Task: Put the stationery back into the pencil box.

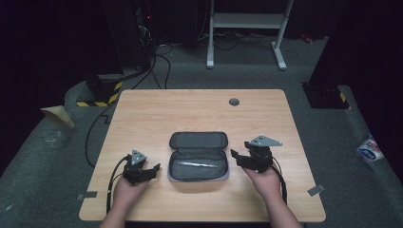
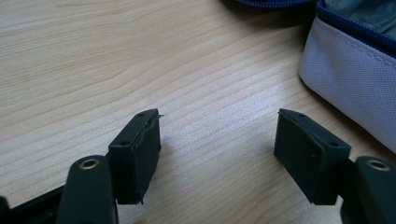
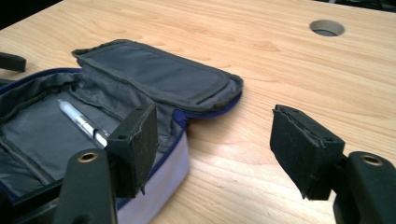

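Observation:
An open grey pencil case [image 1: 198,156] lies flat at the middle of the wooden table [image 1: 199,111], its lid folded back toward the far side. A silver pen [image 1: 197,165] rests inside the near half. My left gripper [image 1: 153,170] sits just left of the case, open, with bare wood between its jaws [image 2: 219,140]; the case's pale side wall [image 2: 345,79] is off to its right. My right gripper [image 1: 235,159] hovers at the case's right end, open [image 3: 212,140]. Its left jaw overlaps the zip edge, its right jaw is over the table. The pen [image 3: 81,122] and lid [image 3: 159,79] lie beyond it.
A round cable hole [image 1: 234,101] is in the table's far side. On the floor behind stand a white desk frame [image 1: 247,21] and dark equipment with cables [image 1: 138,71]. A plastic packet [image 1: 369,149] lies on the floor to the right.

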`<state>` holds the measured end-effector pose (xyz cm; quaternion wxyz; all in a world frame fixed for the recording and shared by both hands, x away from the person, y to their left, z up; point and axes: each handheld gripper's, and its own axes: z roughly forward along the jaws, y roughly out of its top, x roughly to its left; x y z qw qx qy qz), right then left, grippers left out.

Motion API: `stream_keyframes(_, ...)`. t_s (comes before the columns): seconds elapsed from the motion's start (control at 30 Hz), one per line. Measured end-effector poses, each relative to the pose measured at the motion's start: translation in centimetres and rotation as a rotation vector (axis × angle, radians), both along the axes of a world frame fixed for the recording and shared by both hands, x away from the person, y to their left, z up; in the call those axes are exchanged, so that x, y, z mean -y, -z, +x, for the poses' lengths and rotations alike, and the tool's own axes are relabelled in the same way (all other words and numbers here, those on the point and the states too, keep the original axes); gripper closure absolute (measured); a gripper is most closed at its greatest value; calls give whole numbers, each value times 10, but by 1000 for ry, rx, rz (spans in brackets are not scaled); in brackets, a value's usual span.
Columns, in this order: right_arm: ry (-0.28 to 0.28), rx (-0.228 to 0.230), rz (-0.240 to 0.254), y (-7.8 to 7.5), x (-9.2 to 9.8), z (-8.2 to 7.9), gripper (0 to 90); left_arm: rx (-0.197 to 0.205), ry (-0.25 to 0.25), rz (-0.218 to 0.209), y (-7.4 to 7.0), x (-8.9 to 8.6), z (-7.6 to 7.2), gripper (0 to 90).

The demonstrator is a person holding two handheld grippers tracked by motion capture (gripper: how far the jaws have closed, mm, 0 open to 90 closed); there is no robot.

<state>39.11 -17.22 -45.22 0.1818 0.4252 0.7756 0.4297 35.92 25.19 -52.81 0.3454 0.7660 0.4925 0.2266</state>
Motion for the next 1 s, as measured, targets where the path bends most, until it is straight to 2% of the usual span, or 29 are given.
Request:
stream_keyframes(0.23,42,14,-23,1,15,-1,283,1,0,0,0,0,0,316)
stream_keyframes(0.37,89,25,-45,6,27,-2,234,0,-1,0,0,0,0,316)
stream_keyframes(0.4,117,23,-57,10,33,-2,210,0,-2,0,0,0,0,316)
stream_keyframes(0.43,117,23,-57,10,33,-2,210,0,-2,0,0,0,0,316)
stream_keyframes(0.63,185,-22,-96,30,52,-5,167,1,-3,1,0,0,0,316)
stream_keyframes(0.73,215,-28,-113,41,60,-7,151,2,-3,4,0,0,0,316)
stream_keyframes(0.83,239,-83,-123,53,66,-9,140,2,-4,3,0,0,0,316)
stream_keyframes(0.97,264,-132,-161,68,70,-12,133,1,-5,3,0,0,0,316)
stream_keyframes(1.0,267,-121,-173,72,70,-13,119,2,-5,3,0,0,0,316)
